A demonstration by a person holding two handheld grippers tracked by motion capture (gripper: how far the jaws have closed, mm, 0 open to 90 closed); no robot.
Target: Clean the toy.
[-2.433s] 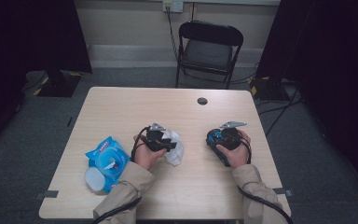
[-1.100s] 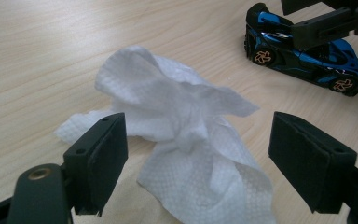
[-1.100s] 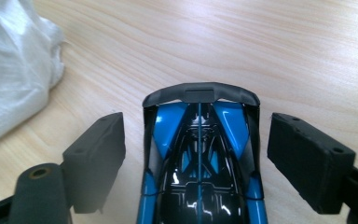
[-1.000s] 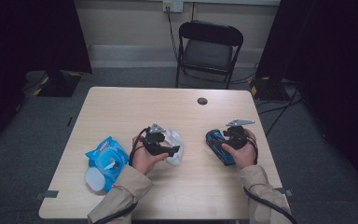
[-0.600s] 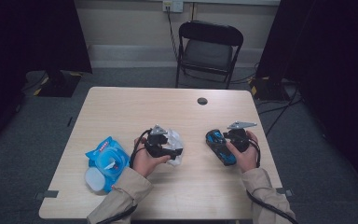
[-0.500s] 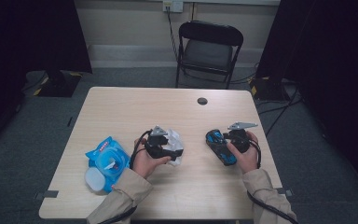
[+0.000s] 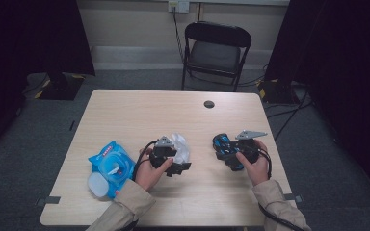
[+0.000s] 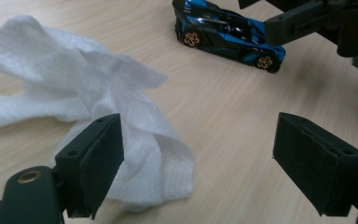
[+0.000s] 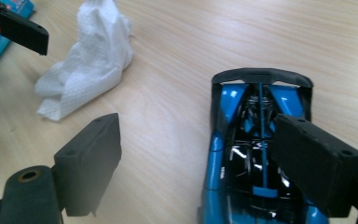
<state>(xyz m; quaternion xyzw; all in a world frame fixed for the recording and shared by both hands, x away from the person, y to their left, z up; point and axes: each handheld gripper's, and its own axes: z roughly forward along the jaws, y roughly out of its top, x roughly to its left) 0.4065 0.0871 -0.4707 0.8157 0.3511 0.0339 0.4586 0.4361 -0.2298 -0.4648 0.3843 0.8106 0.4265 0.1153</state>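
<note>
The crumpled white paper wipe lay on the light wooden table, touching the left gripper's wide-open, empty jaws. Well apart, the glossy blue-and-black toy car sat under the right gripper, whose jaws gaped without clamping it.

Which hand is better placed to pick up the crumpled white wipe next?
Left. The left gripper has open jaws right at the crumpled white wipe, one jaw already over its edge. The right gripper, also open, is over the blue toy car, farther from the wipe.
</note>
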